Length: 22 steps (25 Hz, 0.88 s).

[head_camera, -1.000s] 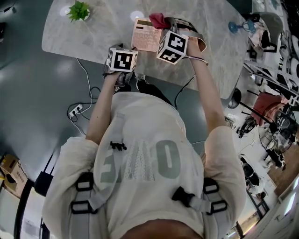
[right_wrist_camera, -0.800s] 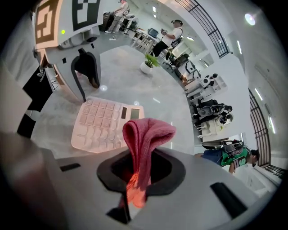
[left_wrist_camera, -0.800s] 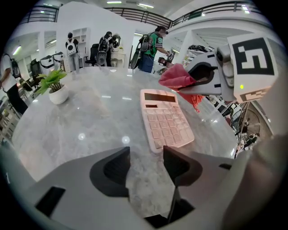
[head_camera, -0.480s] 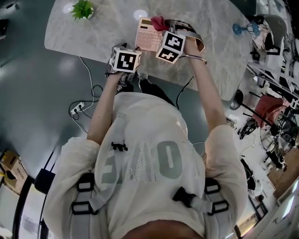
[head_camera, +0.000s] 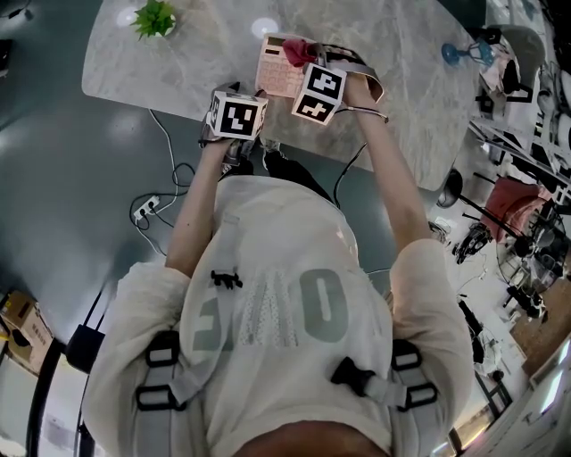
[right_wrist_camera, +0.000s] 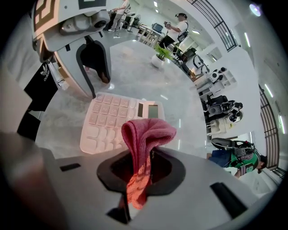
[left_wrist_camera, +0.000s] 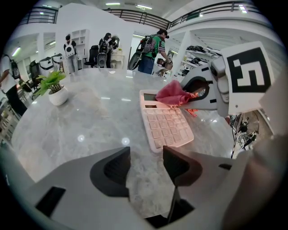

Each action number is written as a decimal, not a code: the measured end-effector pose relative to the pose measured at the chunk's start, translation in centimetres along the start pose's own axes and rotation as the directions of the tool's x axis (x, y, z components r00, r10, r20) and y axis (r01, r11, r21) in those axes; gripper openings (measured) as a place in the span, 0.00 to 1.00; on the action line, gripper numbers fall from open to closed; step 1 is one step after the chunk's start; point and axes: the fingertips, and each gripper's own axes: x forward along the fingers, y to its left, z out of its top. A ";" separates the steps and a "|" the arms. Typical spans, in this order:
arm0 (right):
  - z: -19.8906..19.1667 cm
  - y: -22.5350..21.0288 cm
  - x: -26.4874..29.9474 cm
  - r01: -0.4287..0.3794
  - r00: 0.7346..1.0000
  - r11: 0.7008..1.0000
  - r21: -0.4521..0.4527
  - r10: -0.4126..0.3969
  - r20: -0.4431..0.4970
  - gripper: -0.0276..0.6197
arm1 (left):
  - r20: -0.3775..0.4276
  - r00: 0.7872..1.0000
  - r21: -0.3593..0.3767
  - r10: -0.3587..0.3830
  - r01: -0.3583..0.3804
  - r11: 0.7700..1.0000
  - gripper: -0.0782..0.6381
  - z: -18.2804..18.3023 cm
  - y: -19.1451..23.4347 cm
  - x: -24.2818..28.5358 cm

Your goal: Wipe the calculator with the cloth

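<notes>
Tabletop: grey-veined marble (head_camera: 178, 62), and the person stands at its near edge with both grippers out over it.
Plant: a small potted plant (head_camera: 152, 18) sits by the left edge, well apart from everything else.
Blue object: something small and blue (head_camera: 462, 51) sits near the right edge; I can't make out what it is.
Floor: cables and a power strip (head_camera: 147, 211) lie below the near edge, on the person's left.
Calculator: the pink calculator (left_wrist_camera: 164, 123) lies flat, keys up, close to the near edge, display end pointing away from the person.
In the way: from above, the right gripper's marker cube covers one corner of the calculator.
Cloth: the red-pink cloth (right_wrist_camera: 146, 134) is bunched into a fold and appears to rest on the calculator's display end.
Right gripper (right_wrist_camera: 140, 164): clenched on the cloth, the fold bulging out past its jaws.
Left gripper (left_wrist_camera: 146, 155): released, jaws a moderate way apart with only bare marble between them, just beside the calculator's near corner.
</notes>
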 end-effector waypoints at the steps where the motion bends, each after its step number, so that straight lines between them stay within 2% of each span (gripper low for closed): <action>1: 0.0 0.4 0.0 -0.001 1.000 1.000 -0.005 0.001 0.000 0.13 | 0.003 1.000 0.001 0.001 -0.001 1.000 0.44 0.0 0.0 0.0; 8: 0.5 2.8 -0.3 -0.010 1.000 1.000 -0.022 0.011 0.010 0.13 | 0.004 1.000 0.009 -0.001 0.001 1.000 0.44 -0.1 0.1 0.2; 22: 1.5 8.8 -2.5 -0.129 0.991 0.992 0.005 0.128 0.047 0.13 | 0.007 1.000 0.029 -0.005 0.005 1.000 0.43 -0.1 0.3 0.2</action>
